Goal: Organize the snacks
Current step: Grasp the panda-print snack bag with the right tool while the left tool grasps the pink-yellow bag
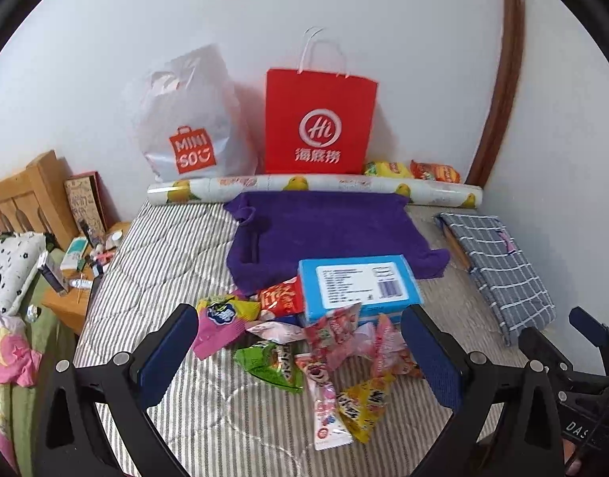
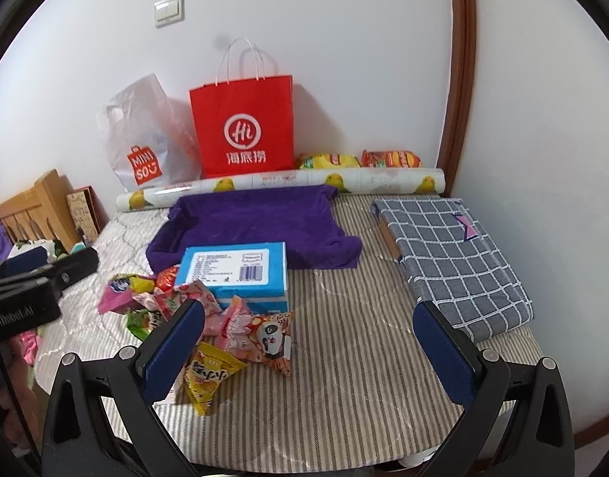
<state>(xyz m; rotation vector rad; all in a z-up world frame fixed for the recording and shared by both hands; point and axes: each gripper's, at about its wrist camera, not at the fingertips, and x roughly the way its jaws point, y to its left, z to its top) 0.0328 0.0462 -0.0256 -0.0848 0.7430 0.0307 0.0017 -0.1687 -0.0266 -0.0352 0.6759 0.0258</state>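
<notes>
A heap of small snack packets lies on the striped bed, in front of a blue box. The heap and the box also show in the right wrist view. A purple cloth tray sits behind the box, also seen in the right wrist view. My left gripper is open, hovering above the heap, holding nothing. My right gripper is open and empty, to the right of the heap above bare mattress; it shows at the right edge of the left wrist view.
A red paper bag and a white Miniso bag stand against the wall behind a rolled mat. Two chip bags lie by the wall. A folded grey checked cloth lies right. A bedside table with clutter is left.
</notes>
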